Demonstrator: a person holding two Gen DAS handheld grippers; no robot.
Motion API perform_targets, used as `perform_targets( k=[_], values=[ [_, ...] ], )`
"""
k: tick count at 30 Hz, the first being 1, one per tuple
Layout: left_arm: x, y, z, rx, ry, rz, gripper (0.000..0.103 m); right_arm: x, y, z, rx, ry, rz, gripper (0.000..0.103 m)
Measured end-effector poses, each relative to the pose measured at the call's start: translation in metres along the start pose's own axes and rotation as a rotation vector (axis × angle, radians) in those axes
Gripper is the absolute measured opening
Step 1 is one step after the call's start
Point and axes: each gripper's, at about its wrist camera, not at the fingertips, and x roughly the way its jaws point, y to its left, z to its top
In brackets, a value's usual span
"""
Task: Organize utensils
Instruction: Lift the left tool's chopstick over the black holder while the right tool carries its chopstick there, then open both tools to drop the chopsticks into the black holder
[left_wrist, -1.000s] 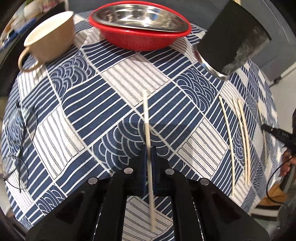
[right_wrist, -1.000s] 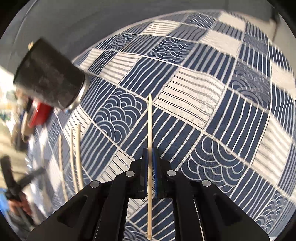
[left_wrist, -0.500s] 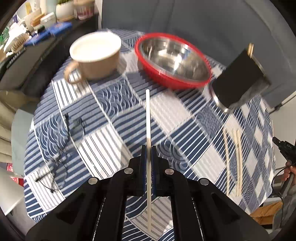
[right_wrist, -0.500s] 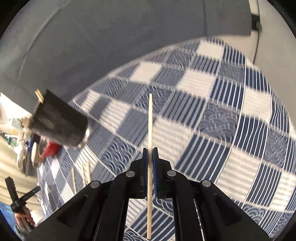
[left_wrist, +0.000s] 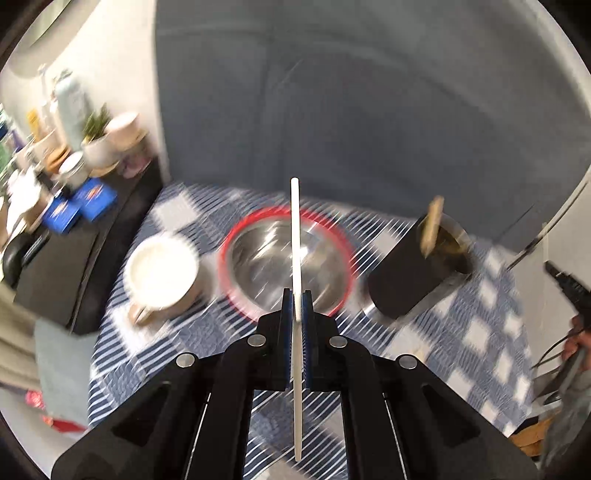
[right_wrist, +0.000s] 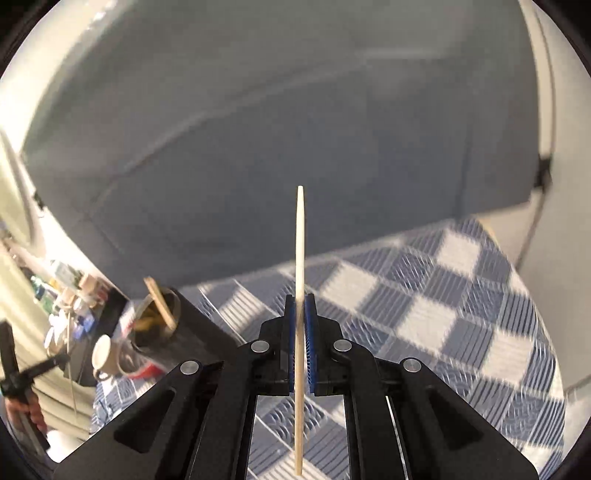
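My left gripper (left_wrist: 296, 295) is shut on a pale chopstick (left_wrist: 295, 229) that runs straight ahead, high above the table. My right gripper (right_wrist: 300, 300) is shut on a second pale chopstick (right_wrist: 300, 236), also lifted well clear of the cloth. A dark cylindrical utensil holder (left_wrist: 410, 277) stands at the right of the left wrist view with chopstick ends (left_wrist: 431, 225) sticking out of it. In the right wrist view the same holder (right_wrist: 173, 325) is low on the left, below and left of my fingers.
A red basket holding a steel bowl (left_wrist: 284, 266) and a beige mug (left_wrist: 160, 273) sit on the blue-and-white patterned tablecloth (right_wrist: 461, 317). A grey sofa back (left_wrist: 351, 110) rises behind the table. A cluttered dark shelf (left_wrist: 62, 206) stands at the left. A person's hand (left_wrist: 576, 339) holds the other gripper at right.
Both grippers have risen steeply off the table with their chopsticks and tilted up toward level; the table objects dropped lower in view and the sofa now fills the upper half.
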Motion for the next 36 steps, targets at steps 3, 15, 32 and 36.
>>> perform_targets(
  k=[3,15,32,36],
  values=[
    [-0.005,-0.022,0.023,0.011,-0.052,-0.076,0.005,-0.001,0.022,0.013,-0.059,-0.041,0.031,0.005],
    [0.017,-0.107,0.075,0.106,-0.113,-0.192,0.005,-0.002,0.095,0.036,-0.281,-0.206,0.142,0.005],
    [0.081,-0.124,0.083,0.055,-0.187,-0.266,0.005,0.066,0.135,0.045,-0.188,-0.256,0.421,0.005],
    [0.094,-0.119,0.076,0.052,-0.192,-0.263,0.005,0.094,0.146,0.036,-0.219,-0.205,0.399,0.005]
  ],
)
